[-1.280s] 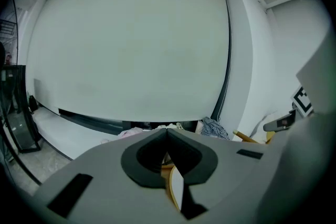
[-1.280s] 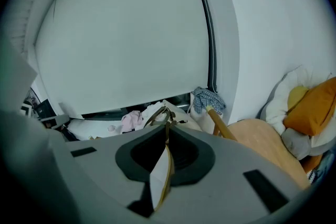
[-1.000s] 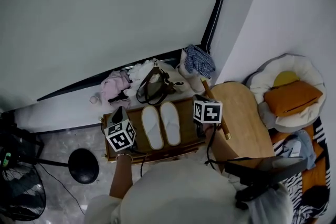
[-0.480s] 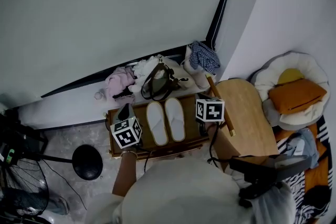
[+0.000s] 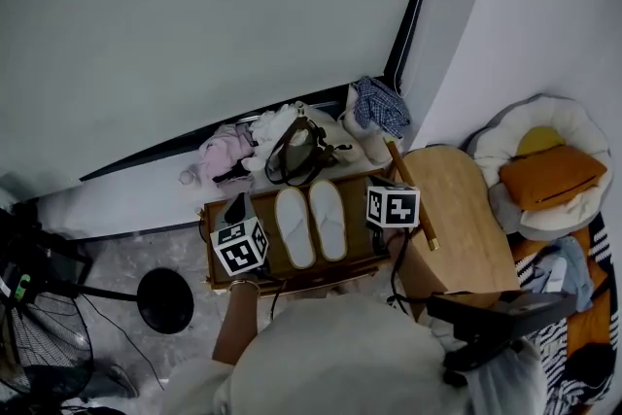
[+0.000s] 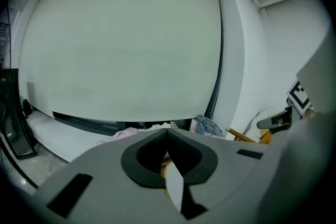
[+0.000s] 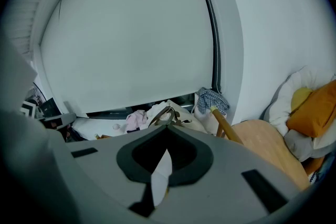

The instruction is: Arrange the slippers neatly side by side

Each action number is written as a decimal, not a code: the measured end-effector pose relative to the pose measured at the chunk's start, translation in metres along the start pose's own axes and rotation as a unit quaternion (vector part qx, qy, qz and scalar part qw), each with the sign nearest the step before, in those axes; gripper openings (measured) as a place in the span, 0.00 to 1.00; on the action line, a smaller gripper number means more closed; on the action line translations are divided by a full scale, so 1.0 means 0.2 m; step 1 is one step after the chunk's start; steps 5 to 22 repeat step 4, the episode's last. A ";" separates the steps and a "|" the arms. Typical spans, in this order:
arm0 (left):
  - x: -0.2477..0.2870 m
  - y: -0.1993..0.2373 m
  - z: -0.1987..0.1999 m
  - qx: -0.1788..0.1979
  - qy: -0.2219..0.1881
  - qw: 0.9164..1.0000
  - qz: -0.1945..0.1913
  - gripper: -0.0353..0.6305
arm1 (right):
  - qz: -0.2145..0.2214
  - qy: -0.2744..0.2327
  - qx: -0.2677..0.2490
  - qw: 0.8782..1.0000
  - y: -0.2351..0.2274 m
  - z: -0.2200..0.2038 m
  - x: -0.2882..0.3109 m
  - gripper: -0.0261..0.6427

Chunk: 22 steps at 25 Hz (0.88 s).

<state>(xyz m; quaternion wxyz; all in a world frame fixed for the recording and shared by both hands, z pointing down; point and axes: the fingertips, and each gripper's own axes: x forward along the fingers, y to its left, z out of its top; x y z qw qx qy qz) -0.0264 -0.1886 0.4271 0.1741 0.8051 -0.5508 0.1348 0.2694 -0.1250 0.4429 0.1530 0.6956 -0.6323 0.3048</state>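
Two white slippers, the left one point(image 5: 294, 227) and the right one point(image 5: 328, 220), lie side by side with toes away from me on a low wooden table point(image 5: 362, 242). My left gripper point(image 5: 236, 209) hovers at the table's left edge, its marker cube point(image 5: 240, 246) beside the left slipper. At the table's right edge is my right gripper point(image 5: 383, 185), to the right of the other slipper. In the left gripper view the left gripper point(image 6: 167, 130) has its jaws meeting at the tip, holding nothing. In the right gripper view the right gripper point(image 7: 167, 127) is shut and empty too.
A brown-handled bag point(image 5: 296, 154) and a heap of clothes point(image 5: 226, 151) lie behind the table under the window. A wooden stool point(image 5: 457, 214) stands close on the right, a cushion bed point(image 5: 544, 172) beyond it. A black round base point(image 5: 165, 299) and a fan point(image 5: 39, 345) are at the left.
The head view has shifted slightly, so everything sits a little further right in frame. Both grippers keep their places beside the slippers. The slippers lie as before.
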 end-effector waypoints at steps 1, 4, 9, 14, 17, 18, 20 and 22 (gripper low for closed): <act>0.00 0.00 0.00 -0.001 0.001 1.000 0.000 0.08 | -0.001 -0.001 0.002 1.000 -0.01 0.00 0.00 0.09; -0.01 -0.02 -0.01 -0.006 0.002 1.000 -0.001 0.08 | -0.004 -0.002 0.011 1.000 -0.03 -0.02 -0.02 0.09; -0.01 -0.02 -0.01 -0.006 0.002 1.000 -0.001 0.08 | -0.004 -0.002 0.011 1.000 -0.03 -0.02 -0.02 0.09; -0.01 -0.02 -0.01 -0.006 0.002 1.000 -0.001 0.08 | -0.004 -0.002 0.011 1.000 -0.03 -0.02 -0.02 0.09; -0.01 -0.02 -0.01 -0.006 0.002 1.000 -0.001 0.08 | -0.004 -0.002 0.011 1.000 -0.03 -0.02 -0.02 0.09; -0.01 -0.02 -0.01 -0.006 0.002 1.000 -0.001 0.08 | -0.004 -0.002 0.011 1.000 -0.03 -0.02 -0.02 0.09; -0.01 -0.02 -0.01 -0.006 0.002 1.000 -0.001 0.08 | -0.004 -0.002 0.011 1.000 -0.03 -0.02 -0.02 0.09; -0.01 -0.02 -0.01 -0.006 0.002 1.000 -0.001 0.08 | -0.004 -0.002 0.011 1.000 -0.03 -0.02 -0.02 0.09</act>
